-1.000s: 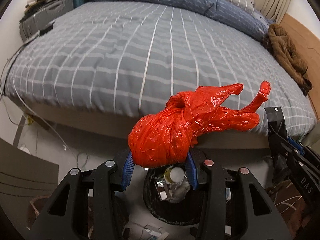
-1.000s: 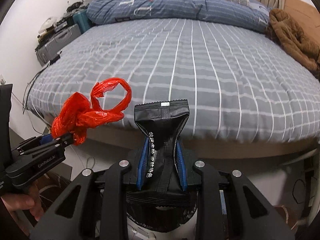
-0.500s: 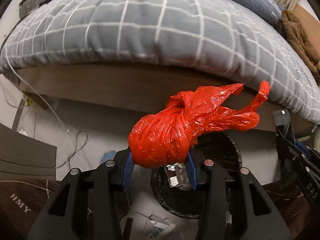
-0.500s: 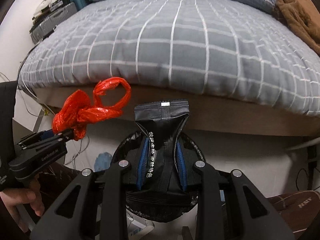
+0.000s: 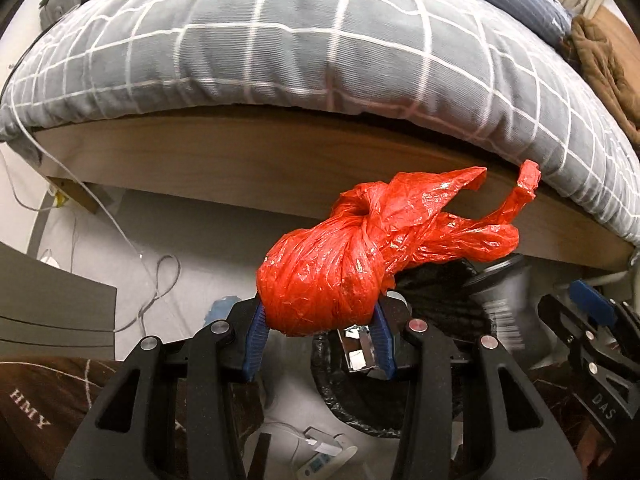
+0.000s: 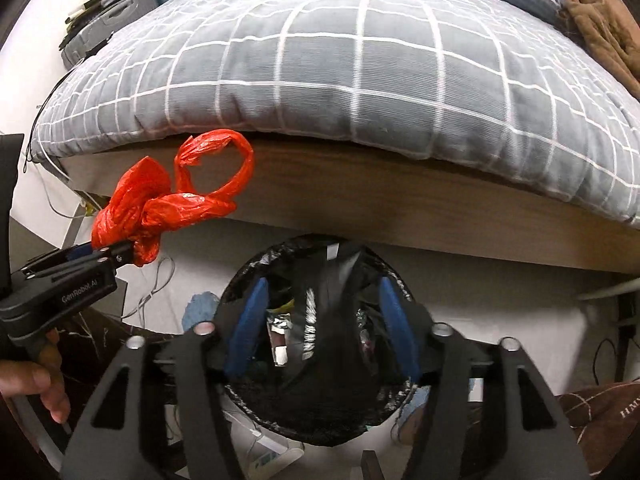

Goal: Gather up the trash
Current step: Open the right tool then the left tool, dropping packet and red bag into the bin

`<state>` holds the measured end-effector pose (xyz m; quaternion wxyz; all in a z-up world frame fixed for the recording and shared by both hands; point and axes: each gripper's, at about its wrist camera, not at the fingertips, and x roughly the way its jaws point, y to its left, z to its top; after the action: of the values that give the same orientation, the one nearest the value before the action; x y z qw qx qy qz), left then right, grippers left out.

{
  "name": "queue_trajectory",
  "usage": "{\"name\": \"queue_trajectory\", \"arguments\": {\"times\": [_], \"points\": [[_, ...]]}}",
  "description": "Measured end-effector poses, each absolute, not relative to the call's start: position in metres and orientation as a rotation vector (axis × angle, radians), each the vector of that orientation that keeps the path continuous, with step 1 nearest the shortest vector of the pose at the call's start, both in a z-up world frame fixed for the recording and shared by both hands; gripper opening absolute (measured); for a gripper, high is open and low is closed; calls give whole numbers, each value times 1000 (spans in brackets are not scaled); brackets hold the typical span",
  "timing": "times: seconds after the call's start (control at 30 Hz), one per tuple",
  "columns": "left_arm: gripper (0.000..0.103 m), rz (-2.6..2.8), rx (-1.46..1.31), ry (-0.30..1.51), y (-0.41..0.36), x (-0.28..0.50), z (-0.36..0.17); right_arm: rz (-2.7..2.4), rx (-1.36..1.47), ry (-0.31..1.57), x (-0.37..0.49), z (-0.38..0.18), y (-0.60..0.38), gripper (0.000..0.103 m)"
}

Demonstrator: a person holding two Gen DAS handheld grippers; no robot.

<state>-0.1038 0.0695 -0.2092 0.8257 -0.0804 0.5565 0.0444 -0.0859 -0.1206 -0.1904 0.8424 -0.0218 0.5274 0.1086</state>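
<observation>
The bed [image 5: 320,60], covered in a grey quilt with a white grid, filled the upper half of both views, its wooden side board [image 6: 400,208] running as a brown band beneath the mattress edge. A brown garment [image 5: 600,64] lay on the bed at the upper right of the left wrist frame. Below the board, in the lower centre of the right wrist frame, stood the black-lined trash bin [image 6: 256,276], with foil scraps visible inside it. The right gripper [image 6: 320,328] sat directly over the bin mouth with its blue pads spread wide apart; the black snack packet [image 6: 324,312] showed between them as a motion-blurred shape against the bin opening, clear of both pads. In the left wrist view the same packet [image 5: 504,300] appeared blurred at the right, over the bin [image 5: 352,408]. The left gripper [image 5: 320,336] was clamped on the knotted red plastic bag [image 5: 332,280], whose round body sat between the blue pads while its twisted handles reached toward the upper right. In the right wrist frame that bag [image 6: 160,204] sat at the left, above and to the left of the bin, pinched in the left gripper [image 6: 116,254]. A white cable [image 5: 120,232] trailed across the floor at the left.
</observation>
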Motion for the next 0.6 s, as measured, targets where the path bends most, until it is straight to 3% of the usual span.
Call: {"name": "queue_trajectory", "arguments": {"times": [0.23,0.6], "points": [[43,42,-141,1192,42,-95,-212,178,-15,1090,-90,-185,-159,85],[43,-45,-126,1196,-4,-91,-210,77,-6,1052,-96,-173,-209,92]]}}
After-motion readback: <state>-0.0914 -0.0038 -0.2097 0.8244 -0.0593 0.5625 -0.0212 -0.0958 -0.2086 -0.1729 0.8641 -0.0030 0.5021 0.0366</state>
